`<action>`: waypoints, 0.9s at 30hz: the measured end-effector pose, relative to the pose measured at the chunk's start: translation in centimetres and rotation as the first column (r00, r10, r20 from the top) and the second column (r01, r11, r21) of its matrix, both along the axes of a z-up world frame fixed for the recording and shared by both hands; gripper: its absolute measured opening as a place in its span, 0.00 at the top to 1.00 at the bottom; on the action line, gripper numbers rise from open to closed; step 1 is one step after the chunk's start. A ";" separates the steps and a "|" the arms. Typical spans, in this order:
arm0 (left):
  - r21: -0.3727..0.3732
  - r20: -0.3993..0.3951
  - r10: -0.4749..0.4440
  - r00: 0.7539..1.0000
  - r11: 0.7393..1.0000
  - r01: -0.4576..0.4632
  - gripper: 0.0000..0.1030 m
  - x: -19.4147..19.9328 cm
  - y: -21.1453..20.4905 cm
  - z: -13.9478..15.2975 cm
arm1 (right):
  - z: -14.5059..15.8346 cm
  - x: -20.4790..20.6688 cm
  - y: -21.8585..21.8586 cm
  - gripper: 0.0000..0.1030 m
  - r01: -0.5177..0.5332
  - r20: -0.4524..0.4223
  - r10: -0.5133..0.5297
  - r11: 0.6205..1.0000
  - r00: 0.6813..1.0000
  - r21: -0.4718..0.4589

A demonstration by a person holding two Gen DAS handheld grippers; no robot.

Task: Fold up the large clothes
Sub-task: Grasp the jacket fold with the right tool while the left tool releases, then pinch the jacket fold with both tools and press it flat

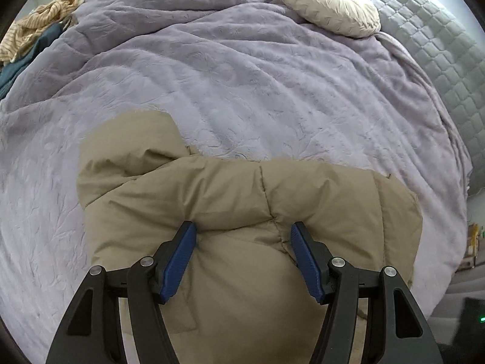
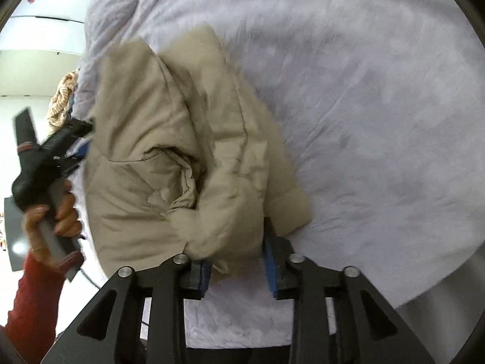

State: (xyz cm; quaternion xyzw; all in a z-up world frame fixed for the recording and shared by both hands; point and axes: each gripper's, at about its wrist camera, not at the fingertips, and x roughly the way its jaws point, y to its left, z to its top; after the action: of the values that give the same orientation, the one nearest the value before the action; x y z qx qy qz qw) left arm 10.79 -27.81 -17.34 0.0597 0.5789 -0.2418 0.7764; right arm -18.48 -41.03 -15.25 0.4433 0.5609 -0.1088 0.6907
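Your puffy tan jacket [image 1: 242, 200] lay bunched up on the purple blanket [image 1: 242, 75], close to the bed's near edge. Your left gripper [image 1: 242, 233] was wide open, and its blue pads [image 1: 178, 261] pressed into the jacket's puffy fold without pinching it. Your right gripper [image 2: 238, 261] was open too (a lump of jacket sat between its fingers). Your left hand [image 2: 57, 212] held its tool beside the jacket. A round cream pillow [image 1: 329, 1] sat far back, and some striped clothes [image 1: 39, 24] were piled at the bed's far corner.
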 end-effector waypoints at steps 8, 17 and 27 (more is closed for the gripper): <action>0.001 -0.019 0.019 1.000 1.000 -0.019 0.37 0.2 0.4 -0.1 | 6.5 3.0 -1.6 0.42 -0.051 0.193 0.078 0.989 0.978 -0.142; 0.013 -0.013 0.016 1.000 1.000 -0.016 0.35 0.0 0.3 0.0 | -0.1 9.3 2.0 0.66 -0.425 -0.007 0.448 0.843 0.894 -0.330; 0.101 0.045 0.001 0.999 0.995 -0.005 0.35 -1.9 2.0 3.2 | -2.8 9.3 1.4 0.66 -0.391 -0.009 0.403 0.882 0.915 -0.262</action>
State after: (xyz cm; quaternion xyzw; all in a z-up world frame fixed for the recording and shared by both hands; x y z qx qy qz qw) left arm 8.86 -25.84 -14.14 0.1036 0.5730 -0.2096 0.7855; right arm -9.19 -39.67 -18.06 0.2277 0.6047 -0.0272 0.7628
